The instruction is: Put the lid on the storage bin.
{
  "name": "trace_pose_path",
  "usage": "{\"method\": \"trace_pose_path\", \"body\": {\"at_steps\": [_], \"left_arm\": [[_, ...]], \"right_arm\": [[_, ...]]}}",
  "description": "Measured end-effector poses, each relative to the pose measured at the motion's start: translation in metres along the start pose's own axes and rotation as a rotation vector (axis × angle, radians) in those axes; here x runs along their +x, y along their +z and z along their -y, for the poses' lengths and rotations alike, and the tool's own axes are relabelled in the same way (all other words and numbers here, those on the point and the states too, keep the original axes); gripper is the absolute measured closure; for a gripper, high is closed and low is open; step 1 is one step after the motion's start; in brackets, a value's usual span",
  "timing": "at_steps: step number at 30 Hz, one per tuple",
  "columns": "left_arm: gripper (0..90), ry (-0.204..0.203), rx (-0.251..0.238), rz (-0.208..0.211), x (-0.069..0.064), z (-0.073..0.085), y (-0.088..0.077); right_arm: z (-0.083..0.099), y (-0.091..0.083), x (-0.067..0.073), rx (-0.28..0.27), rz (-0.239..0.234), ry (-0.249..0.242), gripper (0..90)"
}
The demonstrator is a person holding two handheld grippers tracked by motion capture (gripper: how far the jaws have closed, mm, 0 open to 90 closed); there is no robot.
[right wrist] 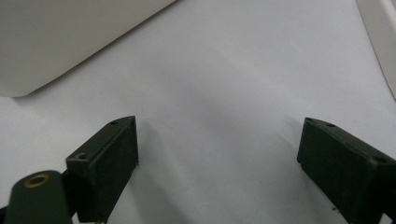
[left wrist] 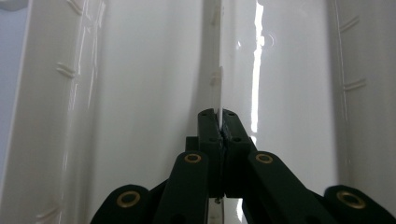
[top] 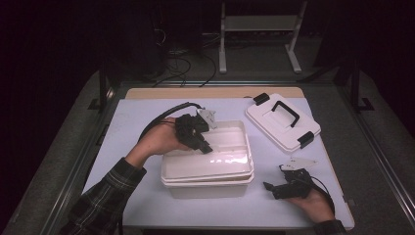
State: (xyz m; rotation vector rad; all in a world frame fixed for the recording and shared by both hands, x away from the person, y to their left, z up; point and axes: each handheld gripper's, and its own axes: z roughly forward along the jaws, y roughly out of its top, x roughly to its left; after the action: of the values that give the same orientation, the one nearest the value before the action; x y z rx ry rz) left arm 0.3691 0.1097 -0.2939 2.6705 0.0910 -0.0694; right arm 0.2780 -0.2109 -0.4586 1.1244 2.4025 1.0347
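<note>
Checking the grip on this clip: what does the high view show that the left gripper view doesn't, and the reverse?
High view: the lid with its black handle lying right of the box, and the right tongs open on the pale mat. Left gripper view: a thin white rib, upright, pinched between the shut left tongs. Both: the glossy white tray sitting in the box.

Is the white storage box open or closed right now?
Open: the white box has no cover, and its lid lies flat on the table to its right.
</note>
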Motion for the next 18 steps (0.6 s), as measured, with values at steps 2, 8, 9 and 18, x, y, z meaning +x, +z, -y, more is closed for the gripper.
{"method": "trace_pose_path", "body": {"at_steps": [2,8,9,18], "left_arm": [[88.8,0.001,0.002,0.003,0.0,0.0,0.003],[88.9,-0.004,0.02,0.009,0.001,0.002,0.013],[88.9,-0.007,0.019,0.012,0.002,0.003,0.014],[88.9,-0.005,0.015,0.006,0.001,0.006,0.016]], "right_arm": [[0.0,0.0,0.0,0.0,0.0,0.0,11.6],[0.0,0.0,0.0,0.0,0.001,-0.001,11.6],[0.0,0.0,0.0,0.0,0.001,-0.002,11.6],[0.0,0.0,0.0,0.0,0.001,-0.002,11.6]]}}
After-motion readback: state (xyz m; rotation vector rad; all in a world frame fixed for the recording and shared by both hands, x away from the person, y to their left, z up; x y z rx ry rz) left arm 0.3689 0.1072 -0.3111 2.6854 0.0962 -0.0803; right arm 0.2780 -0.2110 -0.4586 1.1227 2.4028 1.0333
